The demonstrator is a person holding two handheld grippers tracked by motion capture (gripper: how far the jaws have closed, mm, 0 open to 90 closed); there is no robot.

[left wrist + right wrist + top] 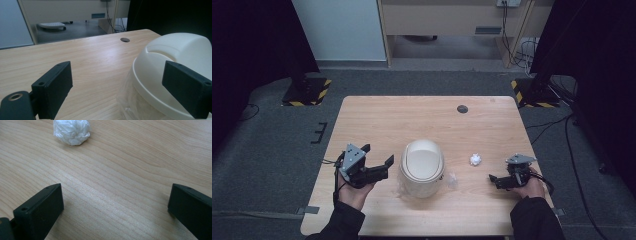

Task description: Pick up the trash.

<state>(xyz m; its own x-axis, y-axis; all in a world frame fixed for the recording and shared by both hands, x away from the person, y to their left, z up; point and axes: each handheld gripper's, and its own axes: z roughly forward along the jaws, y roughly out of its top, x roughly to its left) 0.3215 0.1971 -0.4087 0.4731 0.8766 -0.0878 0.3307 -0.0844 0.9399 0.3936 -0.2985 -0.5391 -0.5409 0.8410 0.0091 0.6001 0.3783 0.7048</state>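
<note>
Two wide-open grippers, left and right, flank a cream domed bin, possibly plastic-lined.

Light wood table, frame centre, small round hole upper right. On it: cream lidded bin lower centre with clear plastic liner poking out, crumpled white paper ball to its right.
</note>
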